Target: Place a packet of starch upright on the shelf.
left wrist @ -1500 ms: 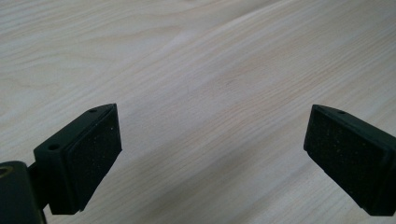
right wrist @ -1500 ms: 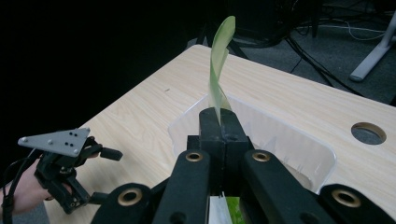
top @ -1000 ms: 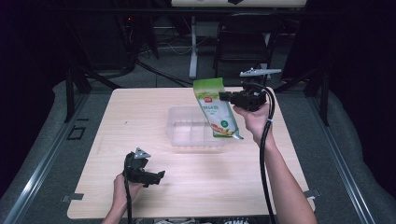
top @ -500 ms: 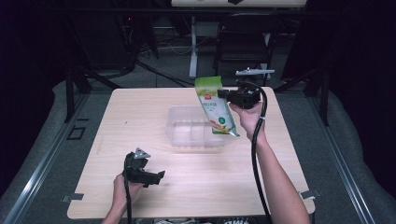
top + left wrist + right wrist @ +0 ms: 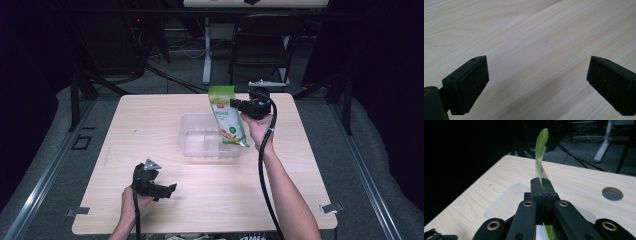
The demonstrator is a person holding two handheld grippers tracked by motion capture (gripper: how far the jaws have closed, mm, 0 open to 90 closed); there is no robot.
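A green and white snack bag (image 5: 226,117) hangs upright over the right part of a clear plastic tray (image 5: 192,142) in the high view. My right gripper (image 5: 239,104) is shut on the bag's right edge near its top. In the right gripper view the jaws are pressed together on the bag (image 5: 540,160), seen edge-on, with the clear tray (image 5: 501,205) below. My left gripper (image 5: 167,190) rests low over the table's front left, held by a hand. In the left gripper view its pads (image 5: 472,83) stand wide apart over bare wood, nothing between them.
The light wooden table (image 5: 150,115) has a round cable hole (image 5: 612,193) near its far edge. Dark floor, a chair (image 5: 260,45) and cables lie beyond the table. A cable trails from the right gripper along the forearm.
My right gripper has carried the bag a little leftward and farther over the tray. The left gripper has stayed where it was.
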